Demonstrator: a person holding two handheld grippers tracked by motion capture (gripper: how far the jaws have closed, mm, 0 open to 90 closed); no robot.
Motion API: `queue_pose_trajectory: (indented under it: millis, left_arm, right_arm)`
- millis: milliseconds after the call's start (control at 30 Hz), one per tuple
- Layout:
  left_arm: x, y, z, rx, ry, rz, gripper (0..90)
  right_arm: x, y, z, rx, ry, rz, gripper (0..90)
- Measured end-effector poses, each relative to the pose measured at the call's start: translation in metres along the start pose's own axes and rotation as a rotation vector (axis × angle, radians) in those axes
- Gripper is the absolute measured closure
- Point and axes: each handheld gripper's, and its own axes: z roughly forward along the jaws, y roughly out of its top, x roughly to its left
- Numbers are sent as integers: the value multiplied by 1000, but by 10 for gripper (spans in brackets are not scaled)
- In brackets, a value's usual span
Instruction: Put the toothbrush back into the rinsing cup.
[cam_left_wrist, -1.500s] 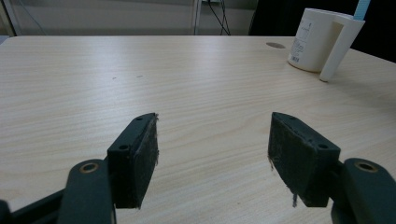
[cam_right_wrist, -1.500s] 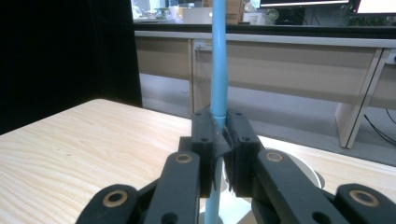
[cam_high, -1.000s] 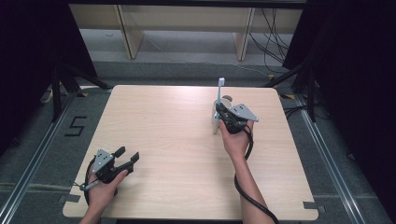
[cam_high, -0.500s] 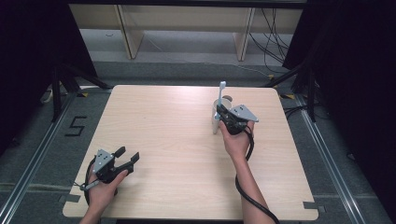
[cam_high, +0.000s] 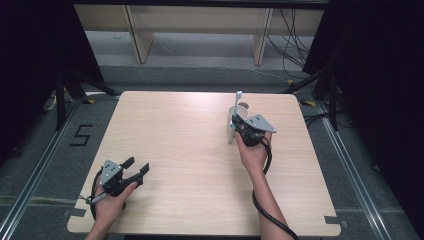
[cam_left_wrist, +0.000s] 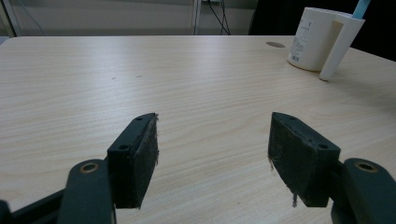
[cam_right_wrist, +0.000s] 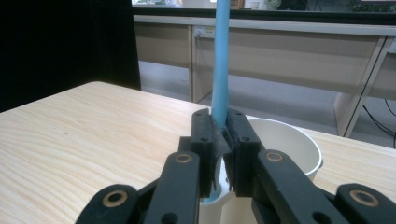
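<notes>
While right gripper (cam_right_wrist: 220, 140) clamps toothbrush (cam_right_wrist: 220, 60) over cup (cam_right_wrist: 289, 140), left gripper (cam_left_wrist: 212, 154) gapes.

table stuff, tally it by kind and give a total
cup: 1
toothbrush: 1
gripper: 2, left and right
total: 4

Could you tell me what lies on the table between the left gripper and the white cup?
Nothing: in the high view, only bare wooden table stretches between the left gripper and the white cup; the left gripper view confirms it.
</notes>
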Motion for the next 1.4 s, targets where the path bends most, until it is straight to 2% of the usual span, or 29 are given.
queue_pose_trajectory:
  millis: [167,200,233,367,433,500,567,600,733,800,1033,1100,1133,1200,1267,1300,1333,1367,1400]
  left_arm:
    - [0,0,0,0,0,0,328]
    - [0,0,0,-1,0,0,328]
    - [0,0,0,-2,0,1,328]
    - [-1,0,-2,14,11,-4,328]
    - [-1,0,-1,-1,4,-12,328]
    - [-1,0,-2,15,13,-10,328]
    - [-1,0,-1,2,5,-9,328]
    - [-1,0,-2,15,12,-5,328]
    - [-1,0,-2,9,10,-9,328]
    - [0,0,-1,5,6,-4,329]
    - [-1,0,0,0,0,0,329]
    - [0,0,0,-2,0,-1,329]
    - [-1,0,-2,13,12,-3,329]
    - [0,0,0,0,0,-1,329]
    - [-1,0,0,0,0,-1,329]
    - [-1,0,-2,17,12,-4,329]
    - [-1,0,-1,7,6,-2,329]
    - [-1,0,0,3,1,-1,329]
    - [-1,0,0,0,0,-1,329]
  right_arm:
    - [0,0,0,6,0,-27,834]
    - [0,0,-1,8,-5,-19,834]
    - [-1,0,-1,3,-10,-37,834]
    - [2,-2,-2,13,-13,-13,834]
    - [0,-2,-1,5,-4,-32,833]
    - [0,-2,-1,9,-7,-35,833]
    - [0,-3,-2,17,-5,-25,834]
    - [0,-3,-2,18,-8,-25,833]
    - [0,-4,-1,12,-5,-36,831]
    - [0,-4,-1,21,-2,-25,830]
    - [-1,-5,-1,34,-12,-44,824]
    - [-1,-5,-1,36,-9,-49,824]
    - [-1,-6,0,36,0,-46,824]
    - [-1,-6,0,48,10,-60,822]
    - [-1,-6,0,54,11,-63,803]
    - [-1,-6,-1,64,7,-69,787]
    - [0,-6,0,67,5,-59,774]
    - [-1,-6,0,58,5,-72,759]
    - [0,-6,0,72,4,-59,745]
